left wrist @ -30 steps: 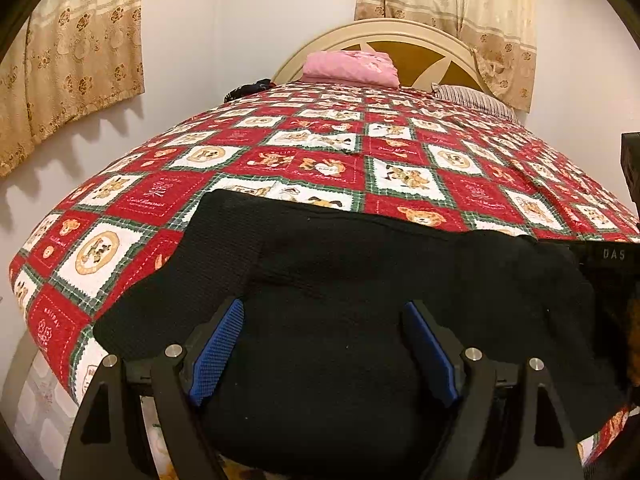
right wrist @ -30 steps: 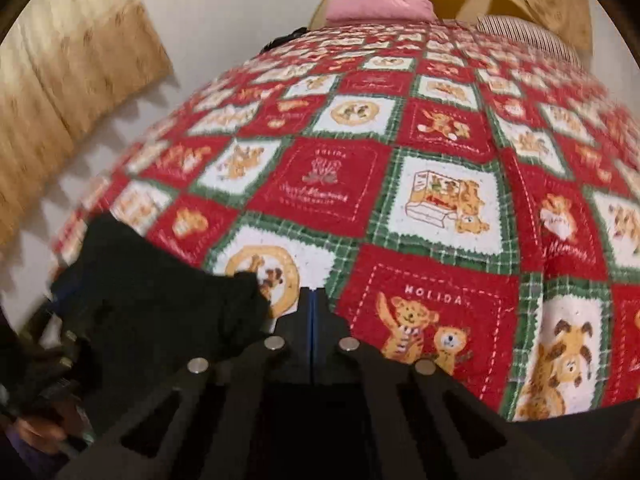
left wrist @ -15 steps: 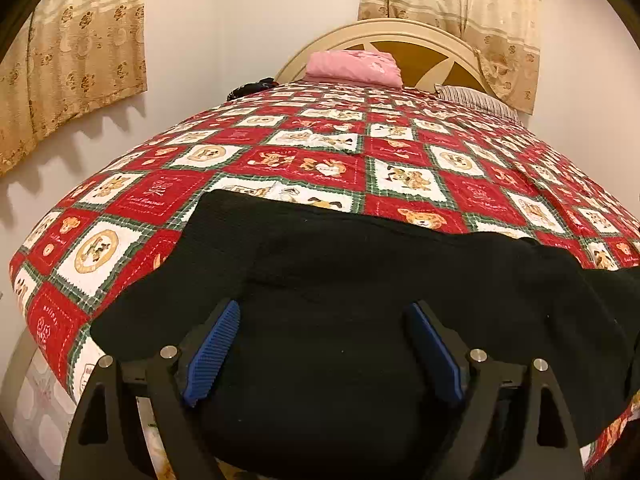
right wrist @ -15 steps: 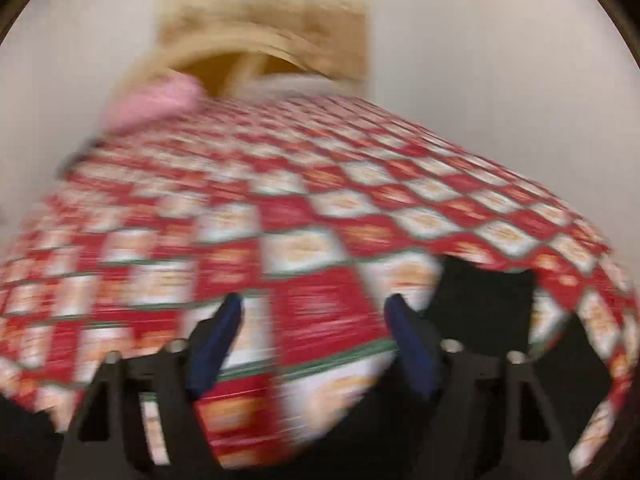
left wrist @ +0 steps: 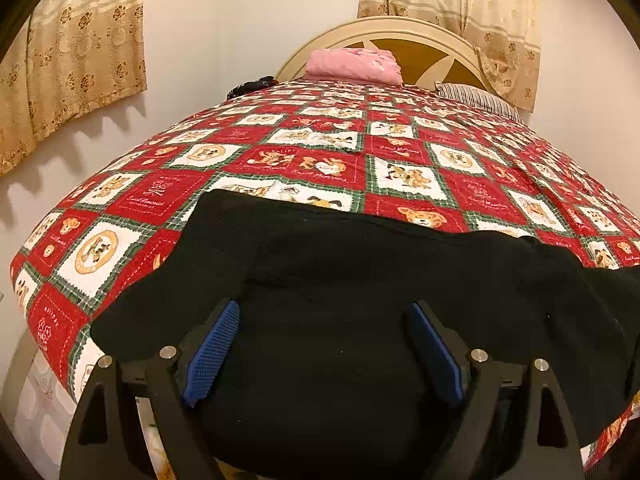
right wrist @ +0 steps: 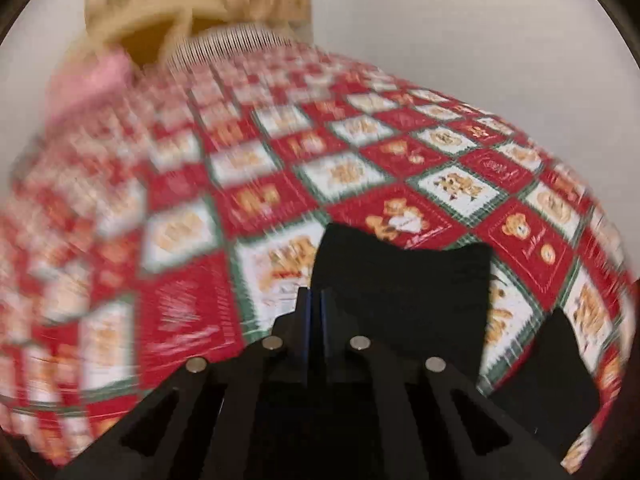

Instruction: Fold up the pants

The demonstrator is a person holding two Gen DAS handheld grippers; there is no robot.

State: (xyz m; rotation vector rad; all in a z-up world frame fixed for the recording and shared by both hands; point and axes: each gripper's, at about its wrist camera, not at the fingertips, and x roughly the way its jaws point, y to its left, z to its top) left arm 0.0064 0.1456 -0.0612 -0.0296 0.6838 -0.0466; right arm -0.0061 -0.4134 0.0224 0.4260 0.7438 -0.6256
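Note:
Black pants (left wrist: 360, 276) lie spread across the near end of a bed with a red, white and green teddy-bear quilt (left wrist: 312, 160). My left gripper (left wrist: 320, 320) is open, its blue pads (left wrist: 210, 354) spread wide just above the black cloth. In the blurred right wrist view my right gripper (right wrist: 314, 300) has its jaws closed together at the edge of a black pants leg (right wrist: 404, 288); whether cloth is pinched between them is hidden. A second black piece (right wrist: 552, 368) lies at the lower right.
A pink folded cloth (left wrist: 354, 65) sits by the cream headboard (left wrist: 400, 36). A striped pillow (left wrist: 476, 96) lies at the back right. A dark item (left wrist: 250, 87) lies at the bed's back left edge. Curtains (left wrist: 72, 56) hang on the walls.
My right gripper swung from the left end of the pants to the leg end, opened on the way and closed again. My left gripper stayed open over the cloth.

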